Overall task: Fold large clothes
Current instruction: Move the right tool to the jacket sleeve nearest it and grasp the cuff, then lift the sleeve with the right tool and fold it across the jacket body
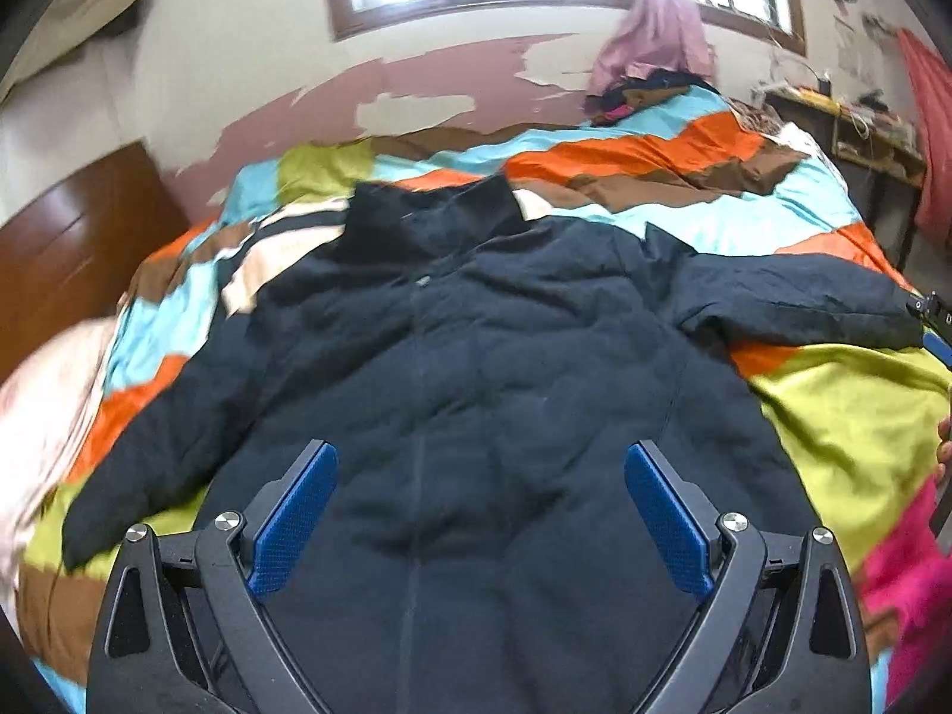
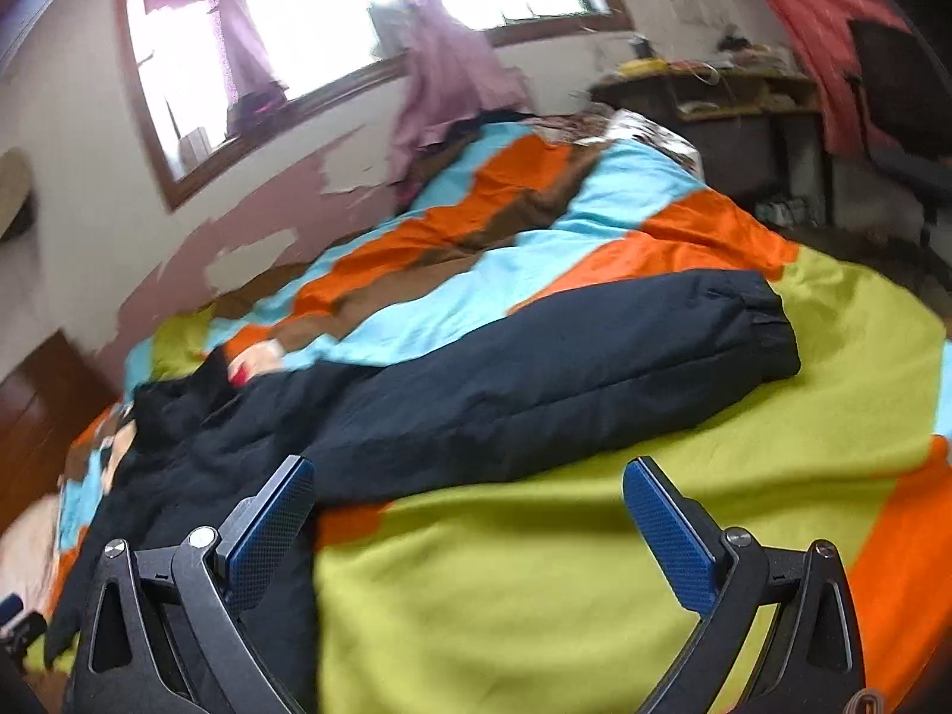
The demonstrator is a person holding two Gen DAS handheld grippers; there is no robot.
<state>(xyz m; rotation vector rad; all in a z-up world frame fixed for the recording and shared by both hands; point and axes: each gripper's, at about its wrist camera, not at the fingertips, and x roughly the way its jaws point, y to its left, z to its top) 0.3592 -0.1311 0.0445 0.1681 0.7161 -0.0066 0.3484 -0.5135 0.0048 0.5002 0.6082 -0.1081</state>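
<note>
A large dark navy padded jacket (image 1: 476, 369) lies spread flat on the bed, collar toward the far wall, both sleeves stretched out to the sides. My left gripper (image 1: 481, 464) is open and empty, hovering over the jacket's lower body. In the right wrist view the jacket's right sleeve (image 2: 565, 369) stretches across the quilt, its cuff at the right. My right gripper (image 2: 470, 476) is open and empty, above the quilt just in front of that sleeve. The right gripper's tip also shows at the right edge of the left wrist view (image 1: 937, 315), near the cuff.
A striped quilt (image 1: 833, 416) in orange, blue, brown and lime covers the bed. A pile of clothes (image 1: 648, 83) sits at the far end under the window. A wooden headboard (image 1: 65, 250) stands at left, a cluttered desk (image 2: 714, 95) at right.
</note>
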